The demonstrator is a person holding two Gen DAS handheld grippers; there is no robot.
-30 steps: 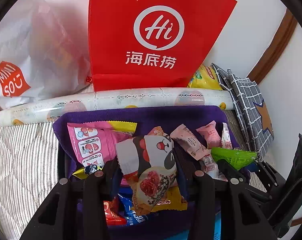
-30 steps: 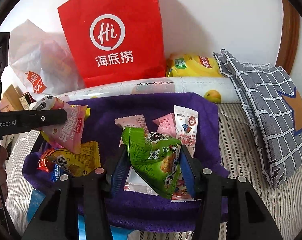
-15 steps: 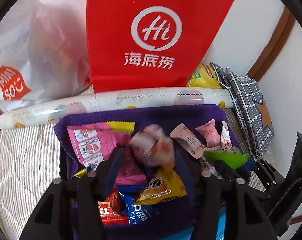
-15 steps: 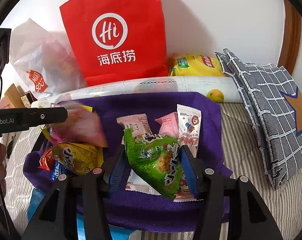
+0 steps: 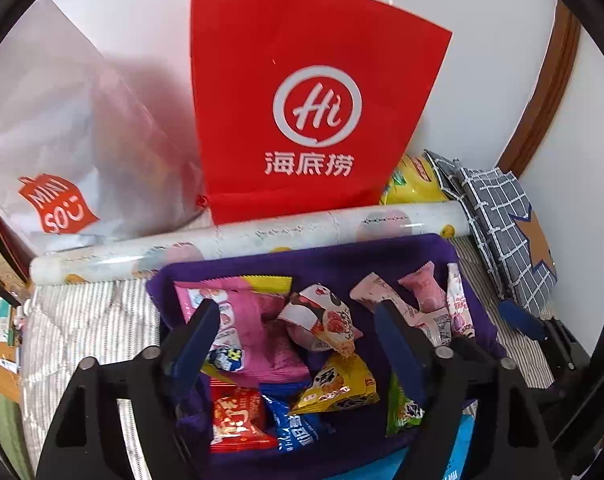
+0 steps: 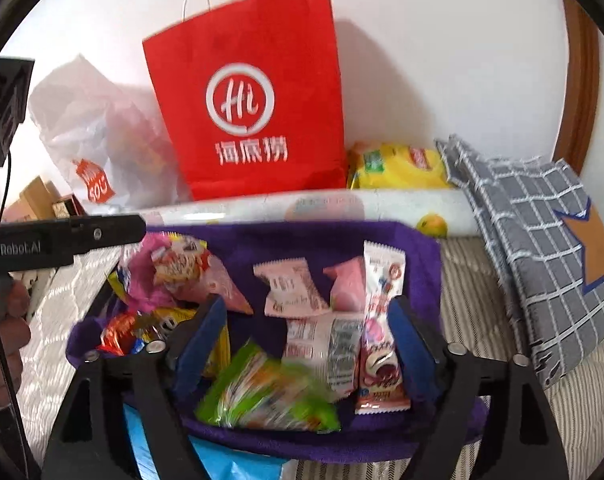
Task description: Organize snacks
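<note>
A purple fabric bin (image 5: 313,258) holds several snack packets and also shows in the right wrist view (image 6: 302,236). My left gripper (image 5: 298,344) is open and empty above its left side; the panda snack packet (image 5: 321,320) lies loose on the pink packet (image 5: 258,332). My right gripper (image 6: 305,336) is open above the bin's right side; the green snack packet (image 6: 266,394) lies blurred in the bin just below it, free of the fingers. Pink-and-white packets (image 6: 294,288) lie at the back right.
A red paper bag (image 5: 313,112) and a white Miniso bag (image 5: 62,152) stand against the wall behind a wrapped roll (image 5: 242,240). A yellow chip bag (image 6: 397,166) and a grey checked cloth (image 6: 541,240) lie right. Striped bedding (image 5: 82,320) surrounds the bin.
Both grippers opened. The panda packet dropped from my left gripper into the bin, and the green packet dropped from my right gripper into the bin. Both grippers rose a little.
</note>
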